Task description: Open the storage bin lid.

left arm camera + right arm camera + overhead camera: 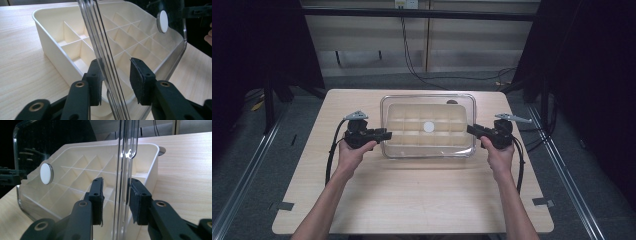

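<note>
My left tool (116,80) and right tool (115,200) are matt black plastic, their pads faced with a slightly rough, dark rubbery layer, and small brass-coloured rings are set in the arms. The lid (100,45) is clear, glossy plastic, smooth enough to throw reflections, with a flat white matt disc (163,21) at its middle. The organizer box (53,53) is cream plastic, smooth with a soft sheen, dividers included. My counter (422,195) is pale wood-grain laminate, smooth and matt. A grey plate of dull metal look tops each tool.
</note>
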`<state>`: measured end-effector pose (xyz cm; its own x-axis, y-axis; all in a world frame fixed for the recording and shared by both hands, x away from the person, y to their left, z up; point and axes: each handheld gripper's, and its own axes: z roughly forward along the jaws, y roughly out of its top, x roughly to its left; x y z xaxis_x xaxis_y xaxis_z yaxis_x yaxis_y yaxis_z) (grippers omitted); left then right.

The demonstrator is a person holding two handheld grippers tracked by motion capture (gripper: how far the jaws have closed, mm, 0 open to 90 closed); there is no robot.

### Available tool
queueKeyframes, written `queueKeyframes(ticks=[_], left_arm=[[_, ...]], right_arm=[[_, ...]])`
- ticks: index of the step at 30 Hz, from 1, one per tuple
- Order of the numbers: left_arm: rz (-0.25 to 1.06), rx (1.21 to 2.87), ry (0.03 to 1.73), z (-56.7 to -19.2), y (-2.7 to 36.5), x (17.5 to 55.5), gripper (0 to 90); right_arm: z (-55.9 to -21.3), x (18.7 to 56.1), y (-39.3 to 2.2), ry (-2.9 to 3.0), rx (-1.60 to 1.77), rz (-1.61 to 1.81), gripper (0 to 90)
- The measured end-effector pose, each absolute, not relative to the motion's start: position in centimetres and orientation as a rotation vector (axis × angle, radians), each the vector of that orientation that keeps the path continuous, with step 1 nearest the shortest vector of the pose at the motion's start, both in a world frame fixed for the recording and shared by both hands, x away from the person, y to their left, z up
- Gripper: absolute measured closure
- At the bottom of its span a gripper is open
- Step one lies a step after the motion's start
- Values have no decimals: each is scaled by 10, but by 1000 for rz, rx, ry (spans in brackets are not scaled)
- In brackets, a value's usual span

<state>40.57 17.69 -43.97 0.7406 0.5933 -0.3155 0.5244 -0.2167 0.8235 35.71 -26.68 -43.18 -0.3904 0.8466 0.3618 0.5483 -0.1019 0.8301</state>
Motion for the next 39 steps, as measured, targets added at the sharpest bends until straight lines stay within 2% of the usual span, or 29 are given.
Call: queueKeyframes(ticks=[39], left_arm=[[120,1857,846,-428,182,388,710]], right_arm=[[-424,343,-267,1889,1497,1530,691]])
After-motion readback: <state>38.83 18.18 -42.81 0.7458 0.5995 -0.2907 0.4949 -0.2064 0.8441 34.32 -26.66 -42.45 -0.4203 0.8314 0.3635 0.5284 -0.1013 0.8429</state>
